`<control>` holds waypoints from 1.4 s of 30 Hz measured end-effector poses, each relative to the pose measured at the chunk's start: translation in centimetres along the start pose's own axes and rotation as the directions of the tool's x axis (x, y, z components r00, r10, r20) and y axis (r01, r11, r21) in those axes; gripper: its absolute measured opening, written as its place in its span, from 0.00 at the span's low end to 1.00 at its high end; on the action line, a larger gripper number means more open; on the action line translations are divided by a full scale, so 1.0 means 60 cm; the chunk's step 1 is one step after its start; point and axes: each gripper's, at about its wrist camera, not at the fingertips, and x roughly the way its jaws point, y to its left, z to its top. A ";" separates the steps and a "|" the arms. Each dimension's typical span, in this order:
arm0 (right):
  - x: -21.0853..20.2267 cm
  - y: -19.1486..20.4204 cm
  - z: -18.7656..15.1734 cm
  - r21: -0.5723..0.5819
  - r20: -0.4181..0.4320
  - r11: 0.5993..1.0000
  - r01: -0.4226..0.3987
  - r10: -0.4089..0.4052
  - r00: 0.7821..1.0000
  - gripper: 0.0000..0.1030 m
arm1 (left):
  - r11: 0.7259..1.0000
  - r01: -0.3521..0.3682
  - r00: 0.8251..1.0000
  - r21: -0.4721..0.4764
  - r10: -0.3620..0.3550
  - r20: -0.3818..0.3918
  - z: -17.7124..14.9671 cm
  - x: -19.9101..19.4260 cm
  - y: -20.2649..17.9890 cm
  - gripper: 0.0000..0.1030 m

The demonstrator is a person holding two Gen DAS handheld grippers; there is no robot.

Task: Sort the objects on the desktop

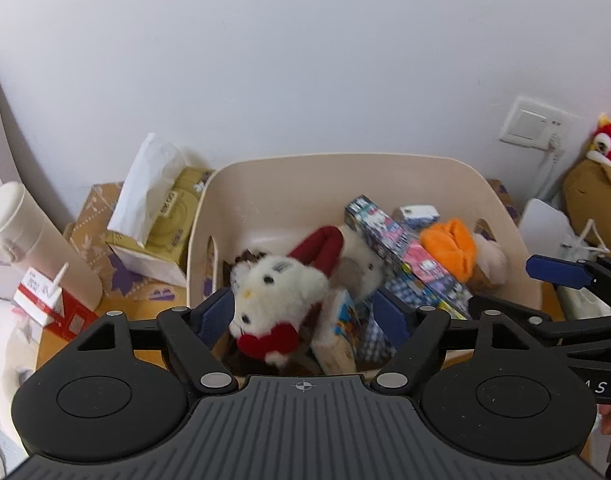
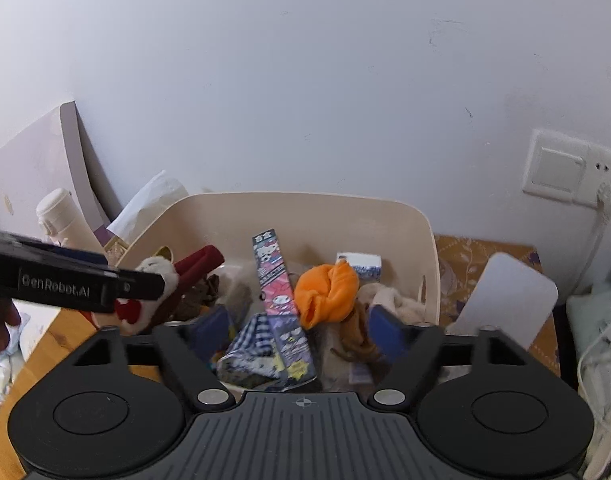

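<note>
— Which colours are seen in the beige bin (image 1: 457,168)?
— A white plush cat (image 1: 279,286) with a red bow, an orange cloth (image 2: 325,290), and a pink-and-blue cartoon-printed box (image 2: 277,280) are seen.
— And beside it?
— A yellow-green tissue box (image 1: 169,220) is seen on the patterned brown bench (image 1: 101,208).

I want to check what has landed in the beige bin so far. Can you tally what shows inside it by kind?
Plush toys: 2, white cat plush, orange plush
Printed boxes: 3, long cartoon box, small white-blue box, colourful box
Total: 5 showing in the beige bin; more may lie underneath.
</note>
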 end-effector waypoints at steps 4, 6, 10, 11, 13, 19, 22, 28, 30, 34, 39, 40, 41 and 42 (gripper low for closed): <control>-0.034 0.012 -0.005 0.024 -0.009 0.999 0.030 -0.030 1.000 0.95 | 1.000 0.021 1.000 0.012 -0.021 -0.003 -0.015 -0.032 -0.002 0.76; -0.051 0.021 -0.008 0.024 -0.012 0.999 0.046 -0.046 0.999 0.96 | 0.999 0.031 1.000 0.013 -0.031 -0.004 -0.027 -0.050 -0.003 0.76; -0.091 0.041 -0.013 0.013 0.000 0.997 0.081 -0.081 0.997 0.97 | 0.998 0.047 0.999 0.035 -0.046 -0.010 -0.047 -0.082 -0.009 0.76; -0.107 0.048 -0.015 0.005 0.020 0.997 0.083 -0.083 0.996 0.97 | 0.998 0.043 0.999 0.045 -0.043 -0.006 -0.053 -0.094 -0.010 0.76; -0.130 0.058 -0.017 -0.002 0.042 0.996 0.090 -0.090 0.995 0.99 | 0.998 0.032 0.999 0.055 -0.033 0.015 -0.064 -0.117 -0.011 0.76; -0.193 0.087 -0.030 0.003 0.046 0.994 0.107 -0.107 0.993 1.00 | 0.997 0.026 0.999 0.067 -0.028 0.035 -0.098 -0.183 -0.003 0.76; -0.214 0.098 -0.042 -0.024 0.056 0.992 0.124 -0.123 0.991 1.00 | 0.998 0.018 0.999 0.064 -0.021 0.048 -0.116 -0.218 0.003 0.76; -0.259 0.105 -0.066 -0.007 0.051 0.992 0.130 -0.129 0.990 1.00 | 0.998 -0.005 0.997 0.056 0.000 0.080 -0.150 -0.282 0.016 0.76; -0.276 0.106 -0.074 -0.003 0.056 0.990 0.140 -0.140 0.989 1.00 | 0.998 -0.012 0.996 0.058 0.007 0.090 -0.163 -0.302 0.021 0.76; -0.307 0.109 -0.094 0.018 0.038 0.989 0.144 -0.144 0.989 1.00 | 0.997 -0.019 0.994 0.068 0.011 0.112 -0.189 -0.342 0.028 0.76; -0.347 0.122 -0.130 0.004 0.040 0.989 0.151 -0.151 0.988 1.00 | 0.996 -0.014 0.991 0.084 0.003 0.136 -0.220 -0.389 0.031 0.76; -0.356 0.125 -0.137 0.002 0.040 0.989 0.150 -0.150 0.988 1.00 | 0.995 -0.022 0.990 0.096 0.008 0.143 -0.226 -0.397 0.032 0.76; -0.365 0.130 -0.144 -0.003 0.040 0.989 0.151 -0.150 0.988 1.00 | 0.994 -0.030 0.988 0.108 0.014 0.152 -0.234 -0.405 0.032 0.76; -0.372 0.134 -0.150 -0.006 0.041 0.988 0.151 -0.151 0.988 1.00 | 0.993 -0.039 0.987 0.114 0.021 0.157 -0.242 -0.412 0.033 0.76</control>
